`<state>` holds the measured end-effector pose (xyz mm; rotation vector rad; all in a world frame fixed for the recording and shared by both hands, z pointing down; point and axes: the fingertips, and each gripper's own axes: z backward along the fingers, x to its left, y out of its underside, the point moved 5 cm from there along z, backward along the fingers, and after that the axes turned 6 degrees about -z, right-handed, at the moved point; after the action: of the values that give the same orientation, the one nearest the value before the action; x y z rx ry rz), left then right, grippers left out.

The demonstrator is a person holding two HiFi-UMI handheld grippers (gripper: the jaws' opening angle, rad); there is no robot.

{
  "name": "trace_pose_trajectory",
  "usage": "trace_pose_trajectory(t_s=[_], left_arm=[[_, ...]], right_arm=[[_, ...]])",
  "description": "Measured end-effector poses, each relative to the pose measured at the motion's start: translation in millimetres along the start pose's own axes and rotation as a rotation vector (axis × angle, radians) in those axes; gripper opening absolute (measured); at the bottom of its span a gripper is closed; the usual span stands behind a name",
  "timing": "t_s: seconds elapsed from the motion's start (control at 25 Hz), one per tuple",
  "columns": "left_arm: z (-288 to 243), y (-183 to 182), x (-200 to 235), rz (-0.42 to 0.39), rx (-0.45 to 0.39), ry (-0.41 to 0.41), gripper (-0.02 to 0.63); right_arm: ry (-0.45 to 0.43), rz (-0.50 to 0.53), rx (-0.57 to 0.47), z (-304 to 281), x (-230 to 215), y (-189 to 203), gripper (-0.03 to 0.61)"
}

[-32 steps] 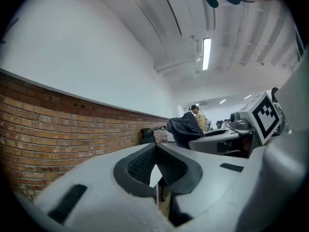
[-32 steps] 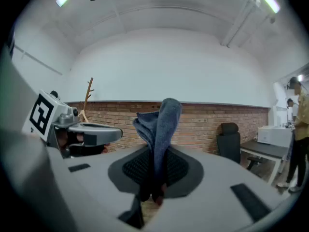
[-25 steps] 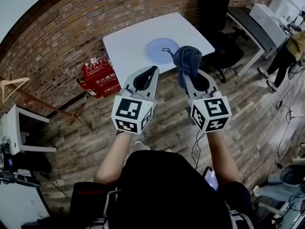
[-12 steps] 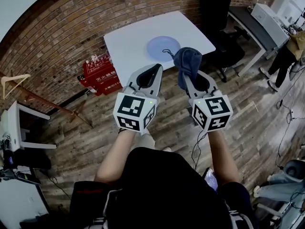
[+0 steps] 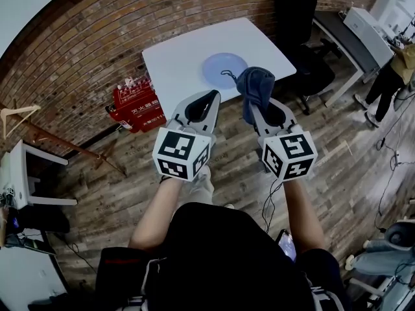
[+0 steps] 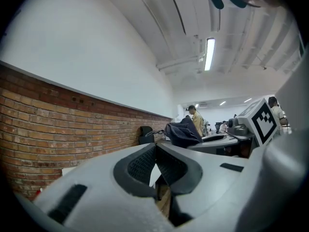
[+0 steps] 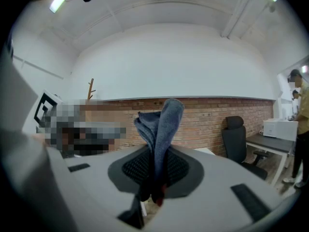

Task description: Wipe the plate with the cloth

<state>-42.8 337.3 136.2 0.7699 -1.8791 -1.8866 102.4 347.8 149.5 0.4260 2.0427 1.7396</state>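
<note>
A light blue plate [image 5: 225, 69] lies on a white table [image 5: 175, 60] ahead of me, beyond both grippers. A dark blue cloth [image 5: 254, 85] stands bunched up out of my right gripper [image 5: 254, 107], which is shut on it; in the right gripper view the cloth [image 7: 162, 123] rises from between the pads. My left gripper [image 5: 209, 97] is held level beside it, shut, with nothing between its pads [image 6: 141, 164]. From the left gripper view the cloth [image 6: 181, 132] shows off to the right. Both grippers hover over the wooden floor, short of the table's near edge.
A red box [image 5: 135, 106] stands on the floor by the brick wall, left of the table. A black office chair [image 5: 303, 63] and a grey desk [image 5: 343, 36] are to the right. A person [image 5: 388, 70] stands at the far right. A white shelf [image 5: 18, 173] is at the left.
Both grippers keep their hold and pose. The table and plate have drifted slightly right and down in the head view.
</note>
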Motion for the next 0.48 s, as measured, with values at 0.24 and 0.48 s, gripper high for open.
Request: trace_pose_trajectory(t_s=[0.24,0.48], left_arm=[[-19,3,25,0.006,0.004,0.001,0.02],[-44,6,54,0.019,0.011,-0.006,0.02]], right_arm=[[0.0,0.0,0.001,-29,-8,-6,0.063],[-0.004,-0.006,0.011,-62,-20,-11,0.063]])
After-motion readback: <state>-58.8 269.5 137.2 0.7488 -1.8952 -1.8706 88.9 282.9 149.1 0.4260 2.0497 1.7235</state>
